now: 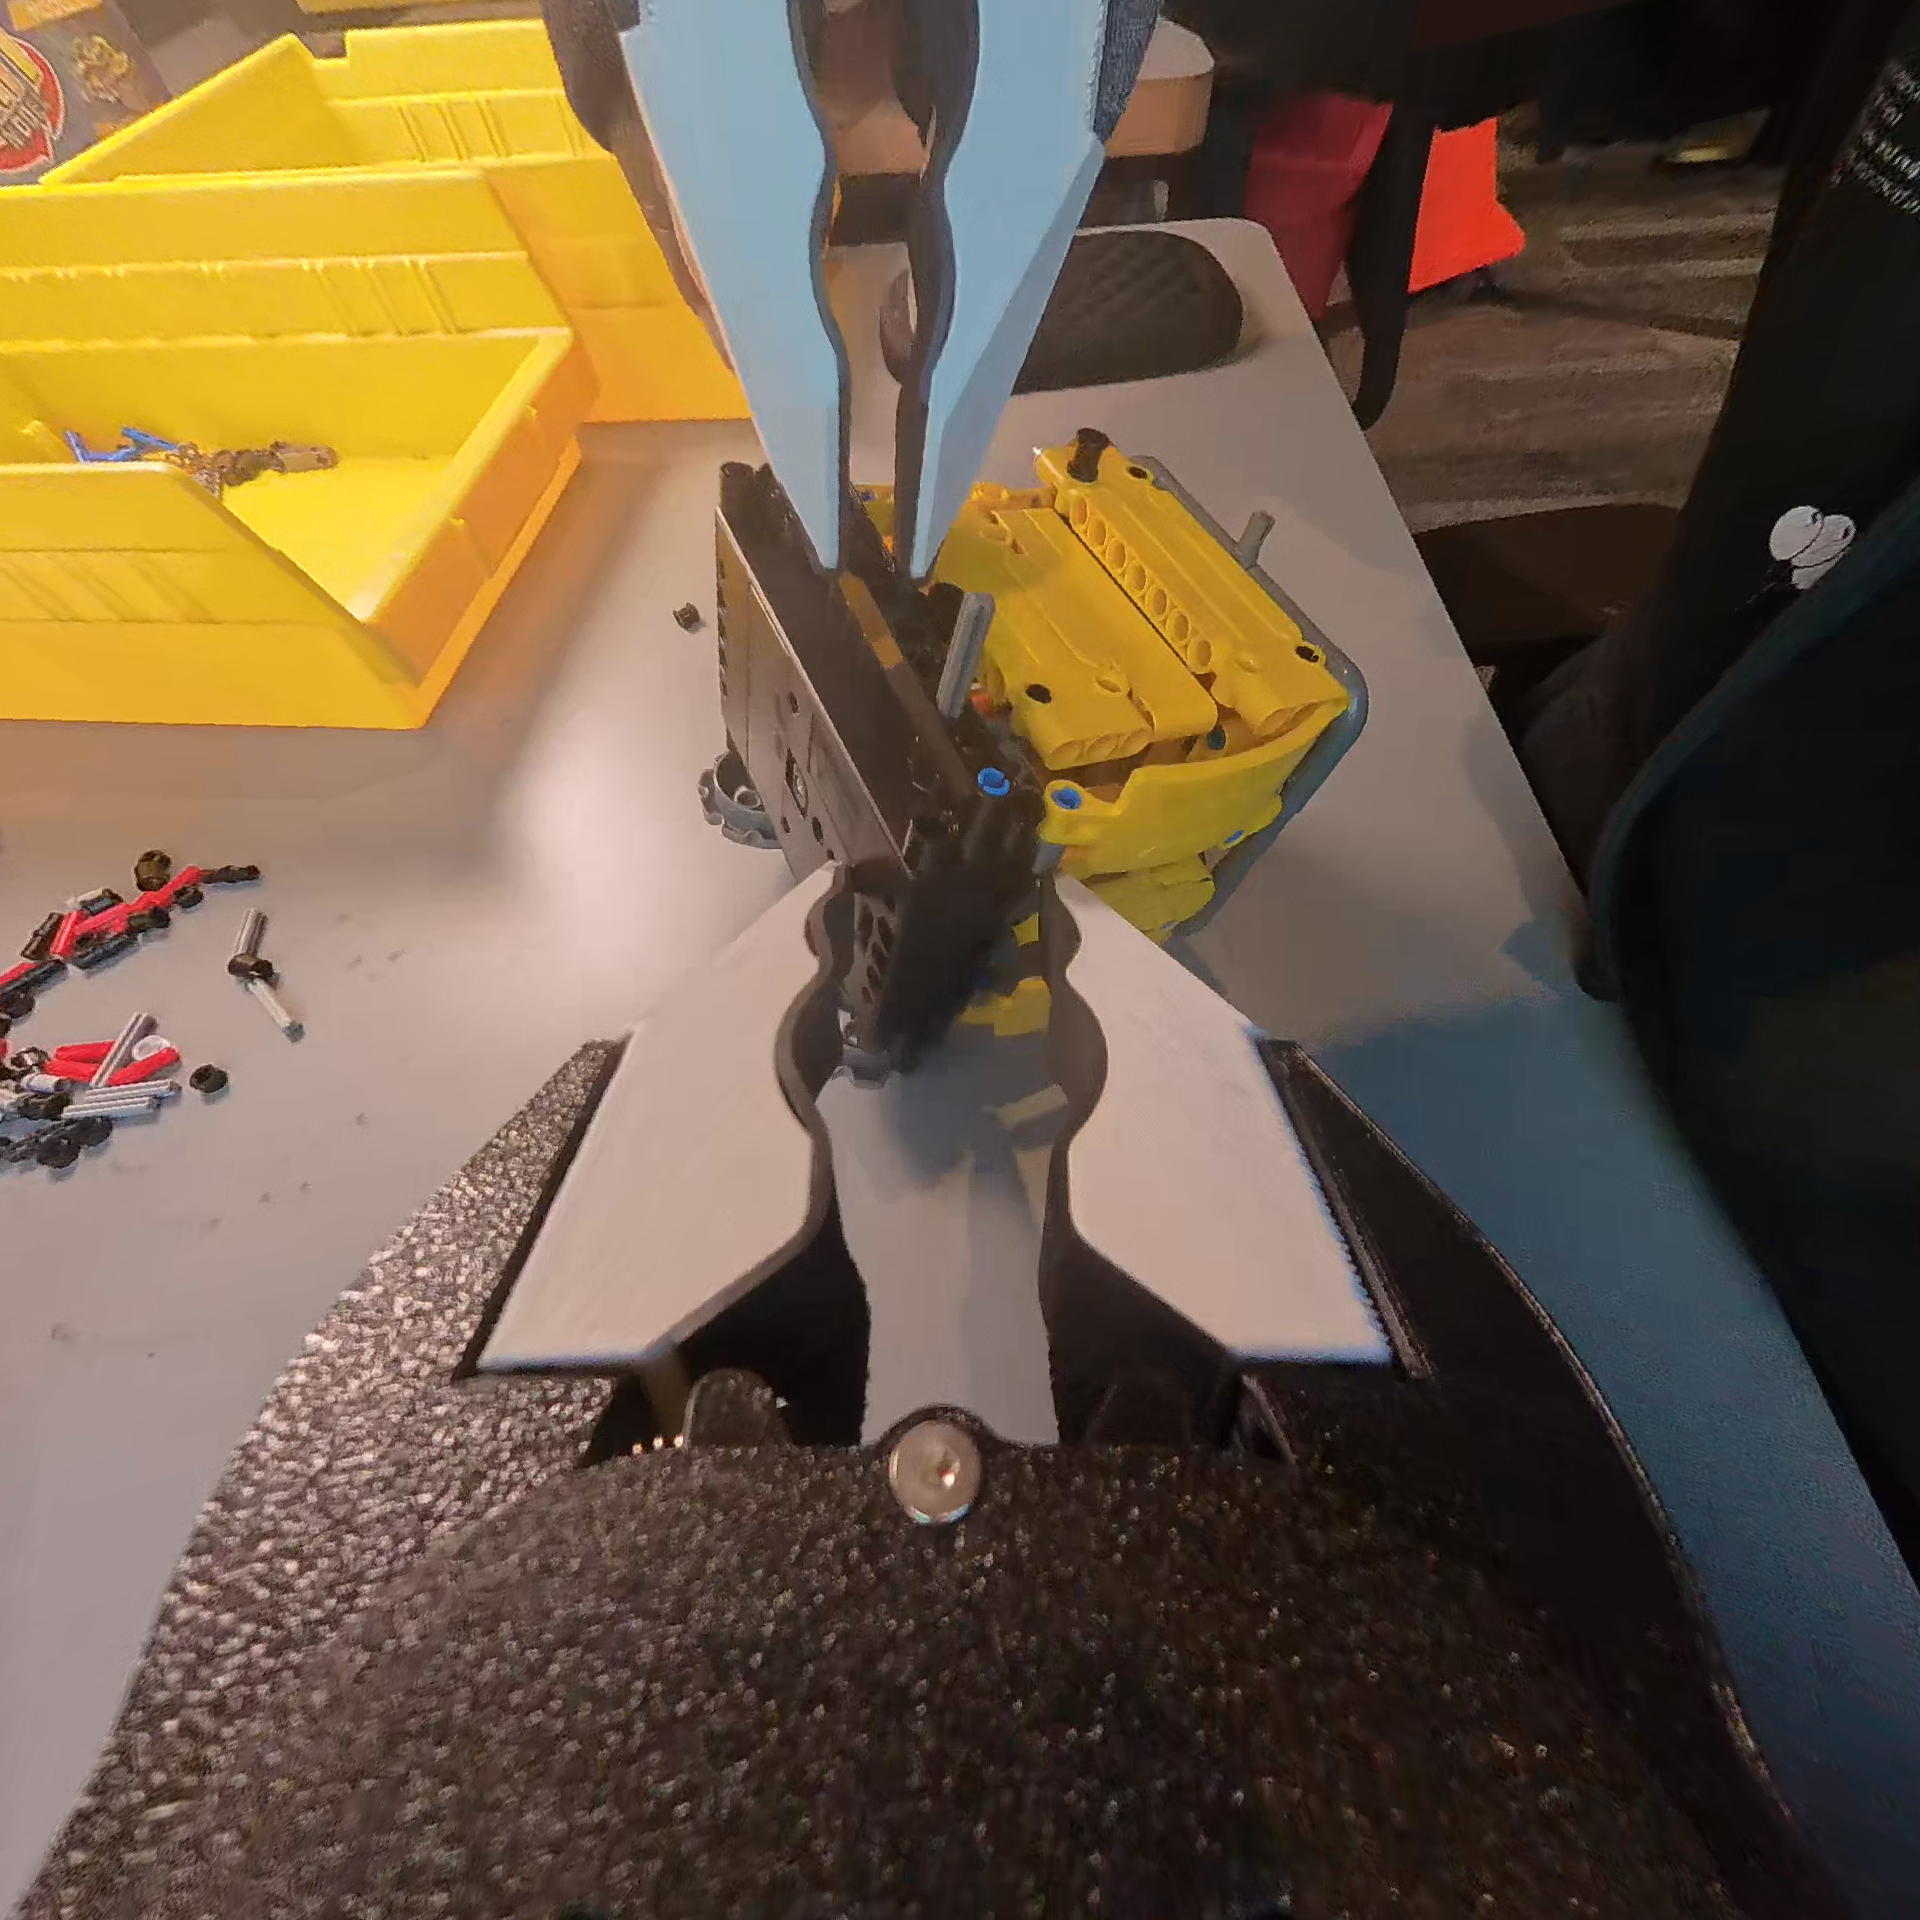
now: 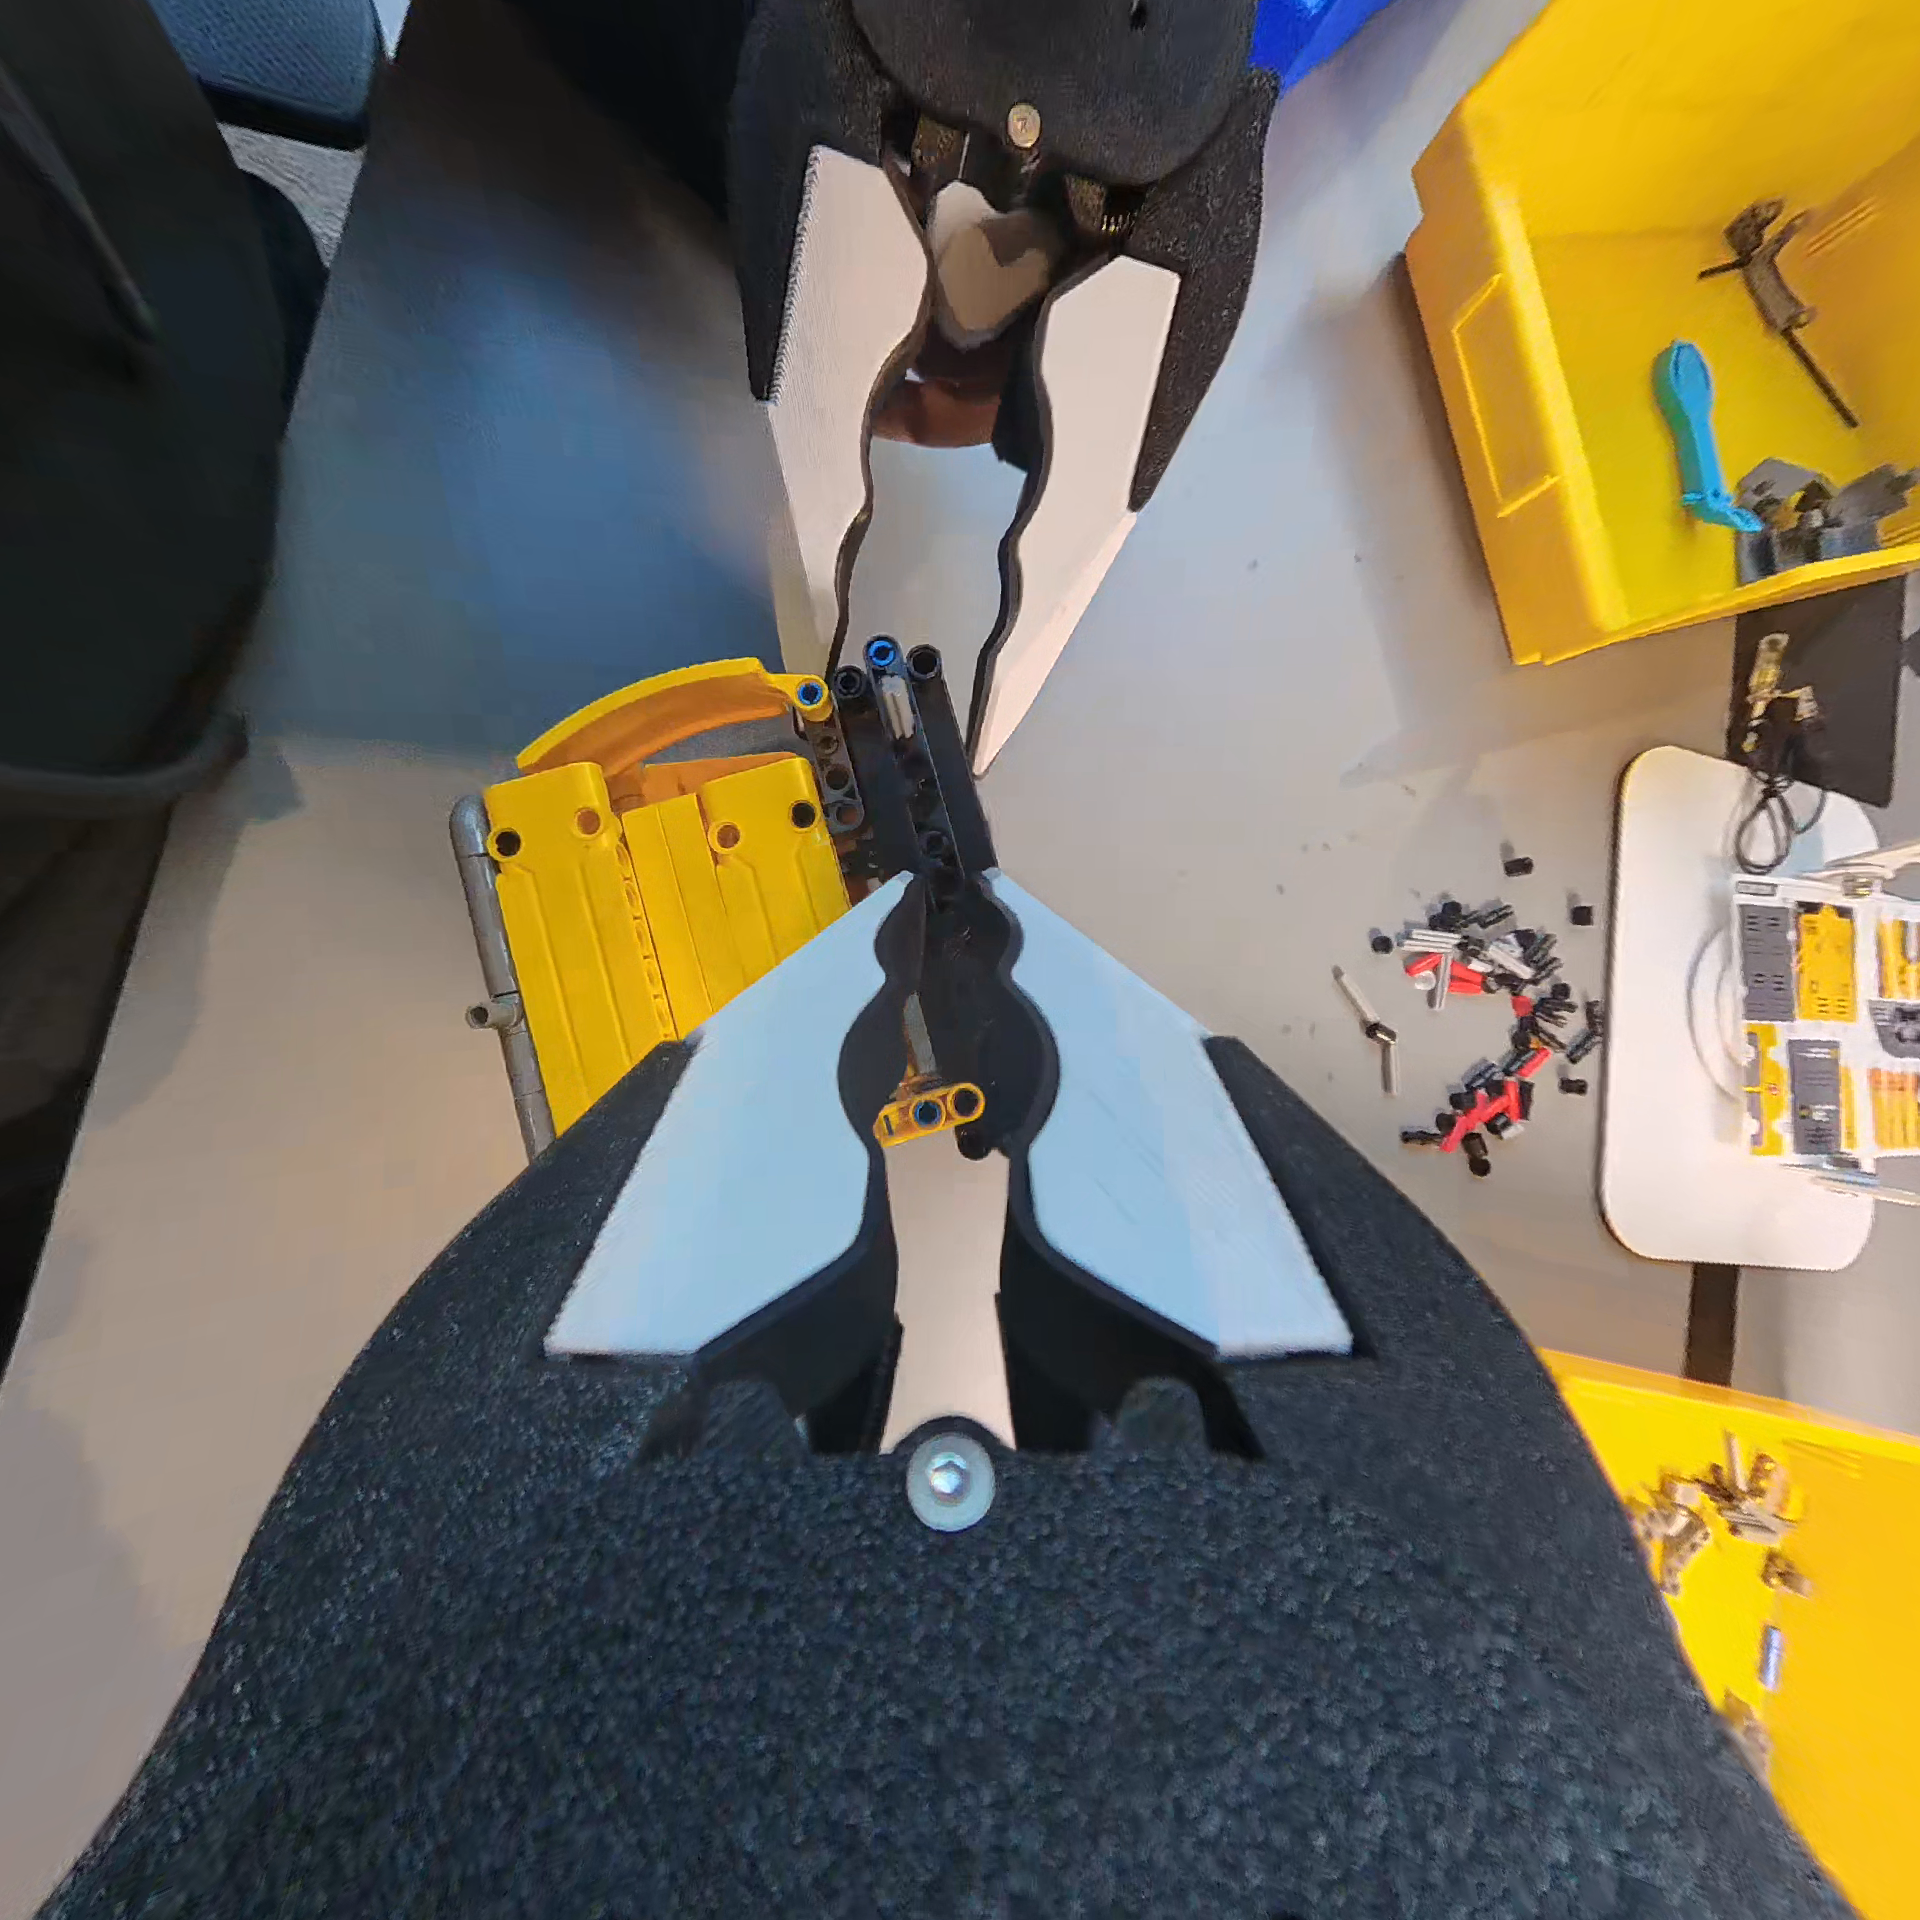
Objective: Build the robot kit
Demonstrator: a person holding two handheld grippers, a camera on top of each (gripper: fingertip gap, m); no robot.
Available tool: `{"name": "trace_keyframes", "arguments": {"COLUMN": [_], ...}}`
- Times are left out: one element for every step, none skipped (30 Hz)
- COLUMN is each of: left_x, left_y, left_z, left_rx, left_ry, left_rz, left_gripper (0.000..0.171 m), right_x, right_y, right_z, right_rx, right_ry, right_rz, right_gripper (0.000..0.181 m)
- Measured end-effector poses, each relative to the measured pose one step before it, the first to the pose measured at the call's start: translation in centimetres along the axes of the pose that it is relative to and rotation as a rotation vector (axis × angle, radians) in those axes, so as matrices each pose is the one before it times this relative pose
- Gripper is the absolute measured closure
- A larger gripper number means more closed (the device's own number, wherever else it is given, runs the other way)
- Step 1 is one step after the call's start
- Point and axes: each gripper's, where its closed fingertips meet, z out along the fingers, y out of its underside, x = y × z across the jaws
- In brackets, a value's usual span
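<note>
A yellow and black brick model (image 1: 1122, 644) with a grey frame stands on the grey table (image 1: 468, 831). A black beam section (image 1: 862, 727) sticks up along its side. My left gripper (image 1: 940, 888) is shut on the near end of this black section. My right gripper (image 1: 876, 561) comes in from the far side and is shut on the other end. In the right wrist view the model (image 2: 644, 894) lies to the left, my right gripper (image 2: 948, 883) pinches the black beams (image 2: 935, 769), and my left gripper (image 2: 909, 717) holds their far end.
Yellow bins (image 1: 312, 582) stand at the left, one holding small parts. Loose red, black and grey pins (image 1: 104, 935) lie on the table (image 2: 1486, 997). A booklet (image 2: 1808, 1018) rests on a small white stand. More yellow bins (image 2: 1558, 312) hold a blue tool (image 2: 1688, 436). The table's edge (image 1: 1455, 675) is close beside the model. Tip to tip, the grippers are about 6 cm apart.
</note>
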Motion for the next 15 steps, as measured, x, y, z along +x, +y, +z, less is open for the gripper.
{"name": "trace_keyframes", "arguments": {"left_x": [0.011, 0.034, -0.003, -0.019, -0.008, 0.009, 0.026, 0.042, 0.005, -0.015, -0.061, -0.046, -0.034, -0.045, -0.062], "left_y": [0.003, 0.046, 0.04, 0.04, 0.044, 0.001, -0.056, -0.121, -0.151, -0.152, -0.123, -0.085, -0.073, -0.053, -0.008], "left_z": [-0.028, -0.016, -0.03, -0.038, -0.036, -0.052, -0.049, -0.039, -0.036, -0.025, 0.005, 0.025, 0.027, 0.013, 0.014], "left_rx": [0.01102, 0.00638, 0.00581, 0.00319, 0.00064, 0.00111, 0.00323, 0.00511, 0.00523, 0.00298, 0.00041, -0.00015, 0.00135, 0.00301, 0.00295], "left_ry": [0.0016, 0.004, 0.0036, 0.0025, 0.0038, 0.005, 0.0065, 0.0089, 0.01, 0.0093, 0.0076, 0.0061, 0.0048, 0.0035, 0.0034], "left_rz": [0.0059, 0.0071, 0.0044, 0.0017, 0.0036, 0.0064, 0.0066, 0.0033, 0.0016, -0.0006, -0.003, -0.0019, -0.001, -0.0033, -0.0054], "left_gripper": [0.139, 0.14, 0.14, 0.14, 0.14, 0.139, 0.139, 0.14, 0.14, 0.14, 0.14, 0.14, 0.14, 0.14, 0.14], "right_x": [0.031, 0.103, 0.132, 0.105, 0.173, 0.332, 0.248, 0.086, 0.057, -0.244, -0.509, -0.449, 0.099, 0.264, 0.043], "right_y": [0.043, 0.131, 0.163, 0.19, 0.301, 0.281, 0.253, 0.316, 0.268, 0.335, 0.328, 0.22, 0.085, 0.126, 0.037], "right_z": [-0.148, -0.344, -0.507, -0.626, -0.657, -0.633, -0.544, -0.334, -0.084, 0.179, 0.337, 0.379, 0.269, 0.076, 0.03], "right_rx": [0.0047, 0.0016, 0.004, 0.0028, -0.0048, -0.006, -0.0079, -0.0181, -0.0192, -0.0248, -0.0256, -0.0165, -0.0053, -0.0045, 0.0023], "right_ry": [0.021, 0.0205, 0.0159, 0.0071, 0.0056, 0.0139, 0.008, -0.0025, -0.0014, -0.0155, -0.0279, -0.0209, 0.0126, 0.0153, -0.0053], "right_rz": [-0.0127, -0.0124, -0.0085, -0.0012, 0.0037, -0.0009, -0.0034, 0.0003, -0.0025, -0.0079, -0.0077, -0.0086, -0.0077, -0.0071, 0.0097], "right_gripper": [0.173, 0.17, 0.163, 0.162, 0.162, 0.161, 0.161, 0.161, 0.161, 0.162, 0.164, 0.167, 0.171, 0.175, 0.175]}}
